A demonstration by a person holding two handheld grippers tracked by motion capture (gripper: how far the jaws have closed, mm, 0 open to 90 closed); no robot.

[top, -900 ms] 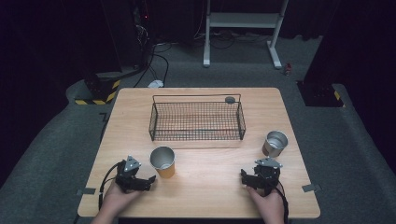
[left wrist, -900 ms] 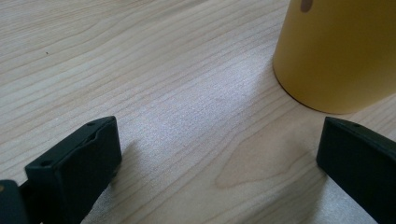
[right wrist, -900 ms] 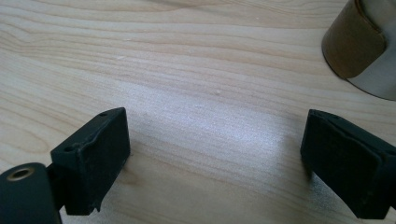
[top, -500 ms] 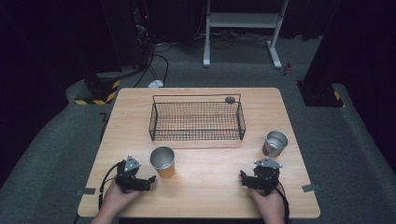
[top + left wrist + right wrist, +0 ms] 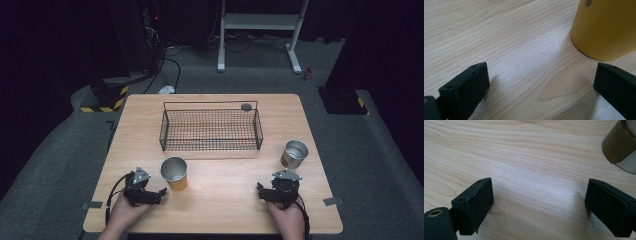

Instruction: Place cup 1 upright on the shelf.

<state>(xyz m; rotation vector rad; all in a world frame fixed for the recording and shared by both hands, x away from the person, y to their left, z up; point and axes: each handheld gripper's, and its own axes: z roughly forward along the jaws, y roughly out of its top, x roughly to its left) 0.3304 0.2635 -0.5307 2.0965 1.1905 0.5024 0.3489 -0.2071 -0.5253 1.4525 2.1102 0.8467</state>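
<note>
A yellow cup [image 5: 174, 173] with a shiny inside stands upright on the wooden table [image 5: 225, 210], left of centre. A silver cup [image 5: 294, 153] stands upright at the right. My left gripper [image 5: 159, 193] rests on the table just left of the yellow cup, open and holding nothing. In the left gripper view the yellow cup [image 5: 604, 27] sits beyond the right jaw, outside the open left gripper [image 5: 541, 87]. My right gripper [image 5: 262, 192] rests below the silver cup, open and holding nothing. The right gripper view has the silver cup [image 5: 621, 145] at its upper right, clear of the open right gripper [image 5: 539, 205].
A black wire basket [image 5: 210, 131] stands in the middle of the table behind both cups. A small dark round object [image 5: 246, 106] lies by its far right corner. Grey carpet surrounds the table, with a white stand [image 5: 260, 30] and cables [image 5: 167, 65] behind.
</note>
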